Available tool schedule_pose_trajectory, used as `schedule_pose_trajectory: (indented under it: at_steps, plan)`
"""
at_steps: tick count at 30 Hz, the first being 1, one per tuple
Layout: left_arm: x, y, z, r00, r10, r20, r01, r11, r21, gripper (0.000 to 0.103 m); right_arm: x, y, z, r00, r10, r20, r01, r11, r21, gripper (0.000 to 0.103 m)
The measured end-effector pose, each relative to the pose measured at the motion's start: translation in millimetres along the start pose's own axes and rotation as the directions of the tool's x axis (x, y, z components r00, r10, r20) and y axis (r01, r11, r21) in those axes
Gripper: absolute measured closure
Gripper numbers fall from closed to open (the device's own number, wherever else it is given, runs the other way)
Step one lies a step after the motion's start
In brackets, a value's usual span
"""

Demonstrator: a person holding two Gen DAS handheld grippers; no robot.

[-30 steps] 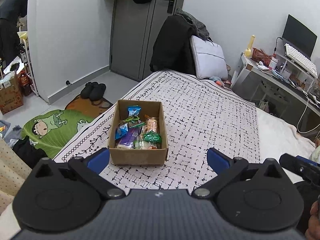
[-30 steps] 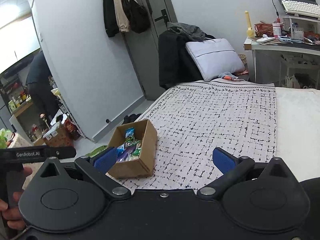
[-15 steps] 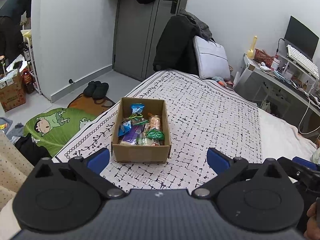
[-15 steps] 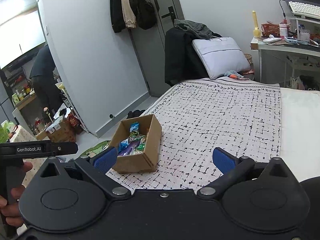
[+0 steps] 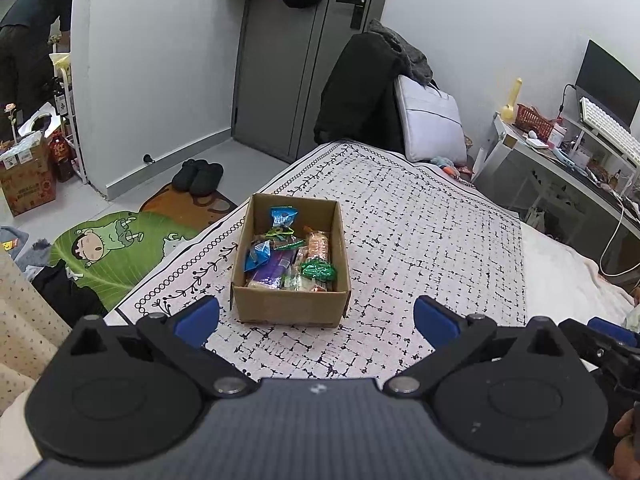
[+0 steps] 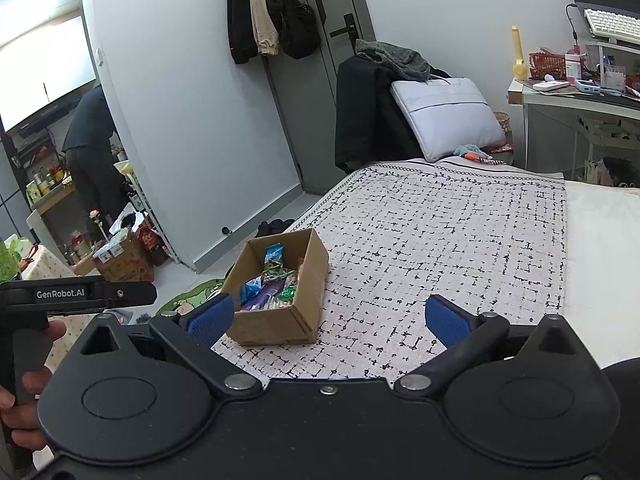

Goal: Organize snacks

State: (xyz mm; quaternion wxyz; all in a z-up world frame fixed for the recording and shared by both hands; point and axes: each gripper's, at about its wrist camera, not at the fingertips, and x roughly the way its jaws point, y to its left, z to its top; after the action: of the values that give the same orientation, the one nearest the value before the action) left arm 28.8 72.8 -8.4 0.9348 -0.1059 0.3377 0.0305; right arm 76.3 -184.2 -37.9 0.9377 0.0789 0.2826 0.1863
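An open cardboard box (image 5: 289, 306) sits on the patterned bed cover (image 5: 420, 248), filled with several snack packets: a blue one (image 5: 282, 216), a purple one (image 5: 273, 270), a green one (image 5: 317, 270). My left gripper (image 5: 316, 318) hangs open just in front of the box, nothing between its fingers. In the right wrist view the same box (image 6: 280, 322) lies ahead to the left, and my right gripper (image 6: 328, 314) is open and empty, its left blue pad (image 6: 211, 317) overlapping the box's near corner.
A chair with a dark coat (image 5: 360, 92) and a grey laptop bag (image 5: 434, 120) stand past the bed's far end. A desk (image 5: 560, 168) with a keyboard is at right. Slippers (image 5: 200, 176) and a green mat (image 5: 108, 248) lie on the floor left. A person (image 6: 94, 148) stands in the doorway.
Both grippers have risen and tilted slightly, so the box sits a little lower and nearer in each view. Both stay open and empty.
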Motion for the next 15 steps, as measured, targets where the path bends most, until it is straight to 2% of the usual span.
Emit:
schedule_pose_trajectory:
  at_steps: [15]
  plan:
    - [-4.1, -1.7, 4.4, 1.0, 0.017, 0.018, -0.017, 1.0, -0.004, 0.0, -1.5, 1.0, 0.8, 1.0, 0.013, 0.0, -0.013, 1.0, 0.004, 0.0]
